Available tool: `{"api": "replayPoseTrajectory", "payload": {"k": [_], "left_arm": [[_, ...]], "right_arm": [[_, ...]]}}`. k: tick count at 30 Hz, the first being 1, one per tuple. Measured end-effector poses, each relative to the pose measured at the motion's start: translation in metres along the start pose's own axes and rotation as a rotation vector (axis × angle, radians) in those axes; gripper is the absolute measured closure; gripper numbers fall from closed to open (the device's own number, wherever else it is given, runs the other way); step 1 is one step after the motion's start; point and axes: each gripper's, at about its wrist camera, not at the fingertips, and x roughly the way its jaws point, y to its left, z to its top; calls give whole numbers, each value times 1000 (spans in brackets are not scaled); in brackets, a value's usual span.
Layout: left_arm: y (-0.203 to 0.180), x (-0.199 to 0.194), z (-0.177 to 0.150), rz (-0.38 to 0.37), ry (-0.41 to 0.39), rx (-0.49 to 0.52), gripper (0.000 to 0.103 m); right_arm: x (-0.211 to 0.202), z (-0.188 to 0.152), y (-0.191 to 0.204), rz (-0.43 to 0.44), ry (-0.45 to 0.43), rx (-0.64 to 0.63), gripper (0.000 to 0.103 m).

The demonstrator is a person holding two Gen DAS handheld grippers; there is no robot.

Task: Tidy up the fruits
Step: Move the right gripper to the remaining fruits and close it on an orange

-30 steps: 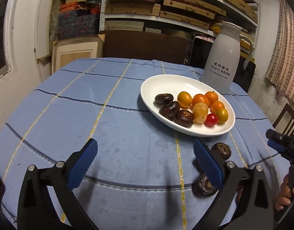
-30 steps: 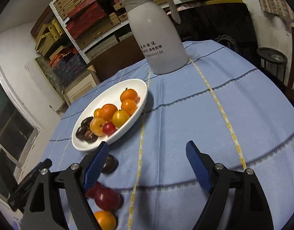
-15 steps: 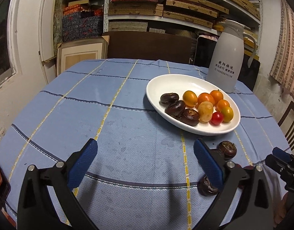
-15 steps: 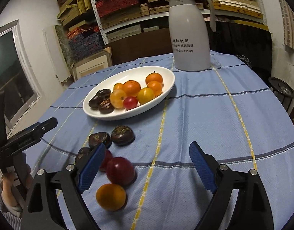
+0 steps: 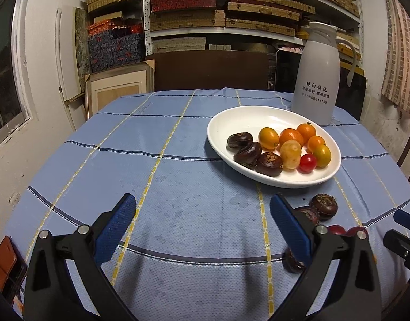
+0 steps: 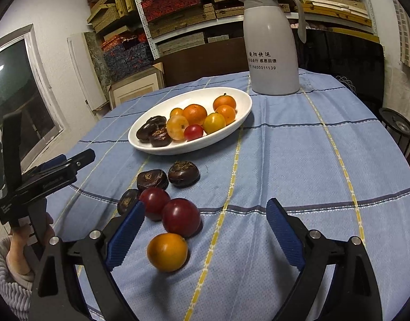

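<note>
Fruits lie loose just ahead of the right tool point(image 6: 205, 230), whose jaws gape wide and empty: an orange fruit point(image 6: 167, 252) nearest, two dark red ones point(image 6: 181, 217) beyond, then three brown chestnut-like pieces point(image 6: 183, 173), one half hidden behind the left finger. Farther off, the white plate point(image 6: 231, 121) holds more. The left tool point(image 5: 202, 227), equally wide and empty, hovers over bare surface point(image 5: 178, 192); its right finger cuts off the loose pieces.
</note>
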Motion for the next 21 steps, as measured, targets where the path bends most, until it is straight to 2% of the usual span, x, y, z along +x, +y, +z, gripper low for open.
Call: {"api": "replayPoseTrajectory", "payload": {"k": [21], "left_arm": [[-8, 2, -2, 15, 7, 40, 5]], "right_arm": [[13, -11, 29, 20, 109, -150, 11]]}}
